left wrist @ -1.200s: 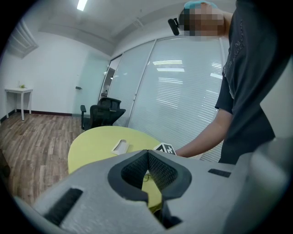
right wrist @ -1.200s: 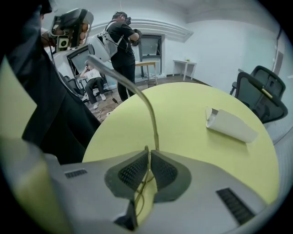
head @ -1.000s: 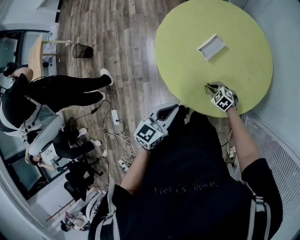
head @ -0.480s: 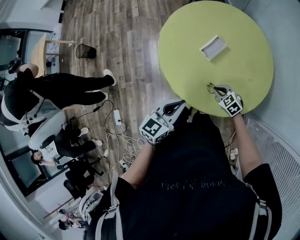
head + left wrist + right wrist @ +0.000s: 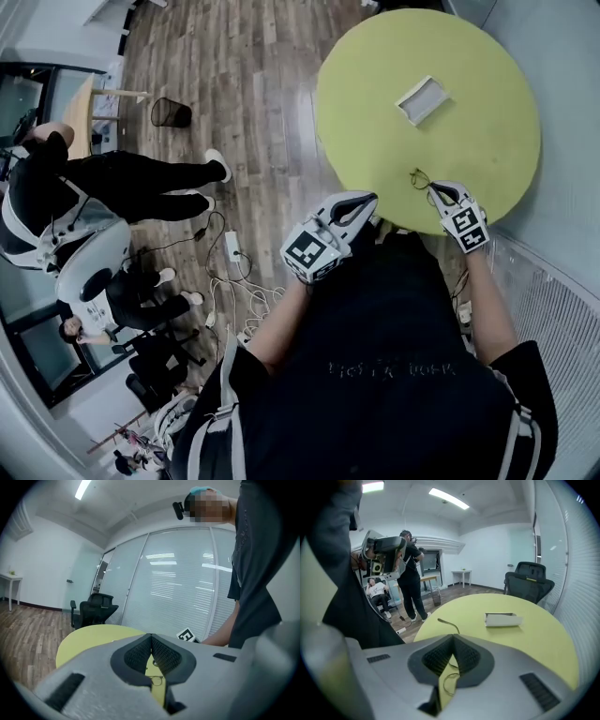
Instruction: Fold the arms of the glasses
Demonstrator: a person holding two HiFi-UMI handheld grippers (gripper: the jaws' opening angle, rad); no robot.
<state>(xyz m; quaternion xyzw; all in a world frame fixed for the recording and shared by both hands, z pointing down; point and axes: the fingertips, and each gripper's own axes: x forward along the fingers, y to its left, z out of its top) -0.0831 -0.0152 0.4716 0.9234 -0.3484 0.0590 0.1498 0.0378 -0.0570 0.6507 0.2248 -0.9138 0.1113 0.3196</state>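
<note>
While our right gripper (image 5: pixel 452 640) keeps its jaws pinched together on the thin wire frame of the glasses (image 5: pixel 419 178), we see one arm of the frame sticking up past the tips and a lens showing in the gap below the pads. The glasses sit at the near edge of the round green table (image 5: pixel 375 112), well apart from a white tray (image 5: pixel 423 97). Our left gripper (image 5: pixel 151 638) is clenched on nothing, just beside the table's edge.
</note>
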